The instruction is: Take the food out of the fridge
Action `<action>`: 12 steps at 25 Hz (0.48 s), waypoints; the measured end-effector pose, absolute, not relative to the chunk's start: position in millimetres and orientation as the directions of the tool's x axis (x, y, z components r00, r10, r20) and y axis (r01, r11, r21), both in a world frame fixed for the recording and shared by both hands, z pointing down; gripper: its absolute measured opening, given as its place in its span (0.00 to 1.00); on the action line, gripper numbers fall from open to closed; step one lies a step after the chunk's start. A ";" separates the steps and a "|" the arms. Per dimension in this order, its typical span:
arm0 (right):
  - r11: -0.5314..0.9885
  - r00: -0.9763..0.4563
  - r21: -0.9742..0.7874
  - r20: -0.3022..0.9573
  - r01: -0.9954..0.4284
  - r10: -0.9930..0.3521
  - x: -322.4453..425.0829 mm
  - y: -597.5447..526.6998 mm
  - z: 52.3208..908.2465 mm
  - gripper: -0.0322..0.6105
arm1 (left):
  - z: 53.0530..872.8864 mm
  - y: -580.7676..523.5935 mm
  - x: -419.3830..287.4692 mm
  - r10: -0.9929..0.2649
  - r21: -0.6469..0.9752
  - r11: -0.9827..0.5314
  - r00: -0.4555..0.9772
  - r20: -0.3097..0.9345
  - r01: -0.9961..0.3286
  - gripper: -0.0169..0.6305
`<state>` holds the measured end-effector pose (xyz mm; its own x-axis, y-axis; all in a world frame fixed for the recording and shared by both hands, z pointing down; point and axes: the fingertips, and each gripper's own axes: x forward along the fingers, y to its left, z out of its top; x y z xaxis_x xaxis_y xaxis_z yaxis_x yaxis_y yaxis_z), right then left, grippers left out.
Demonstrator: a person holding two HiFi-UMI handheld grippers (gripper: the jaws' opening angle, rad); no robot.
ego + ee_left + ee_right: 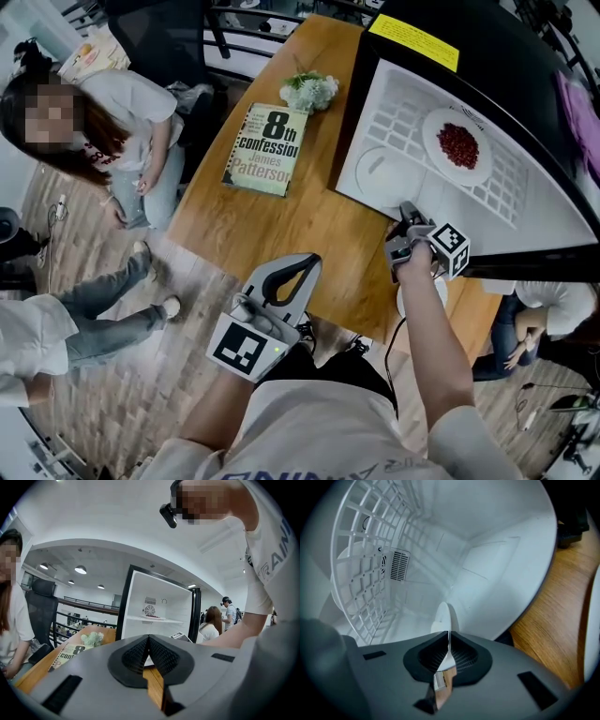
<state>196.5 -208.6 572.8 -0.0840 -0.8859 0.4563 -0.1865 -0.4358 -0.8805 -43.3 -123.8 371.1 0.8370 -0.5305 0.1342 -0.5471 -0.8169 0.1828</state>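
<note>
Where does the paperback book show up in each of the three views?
Head view: the book lies on the wooden table, upper centre, left of the fridge.
Left gripper view: lower left, again left of the fridge.
Right gripper view: not in it.
Shared landmark: the open white fridge.

Your fridge [487,66] stood open at the tabletop's [281,225] right edge. Red food [457,145] lay on a white plate [433,131] on its shelf [412,103], with a bare plate [445,616] below.

Open office-like hall — ceiling lights [80,569], railing [89,604], office chair [42,611], bystanders [213,620].
</note>
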 end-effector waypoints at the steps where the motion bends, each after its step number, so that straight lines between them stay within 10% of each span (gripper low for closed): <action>1: -0.439 -0.085 -0.881 0.458 -0.178 -0.885 194.6 -204.3 573.1 0.11 | 370.8 -123.7 -43.4 -0.529 0.181 -0.818 0.838 0.134 -0.545 0.04; 12: -0.430 -0.119 -0.895 0.443 -0.119 -0.889 180.3 -184.9 575.5 0.11 | 371.7 -116.2 -40.7 -0.516 0.183 -0.826 0.846 0.138 -0.534 0.04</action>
<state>180.3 -184.9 575.5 -0.1188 -0.8888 0.4426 -0.1189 -0.4298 -0.8951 -40.7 -116.2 371.7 0.8455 -0.5158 0.1382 -0.5336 -0.8258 0.1828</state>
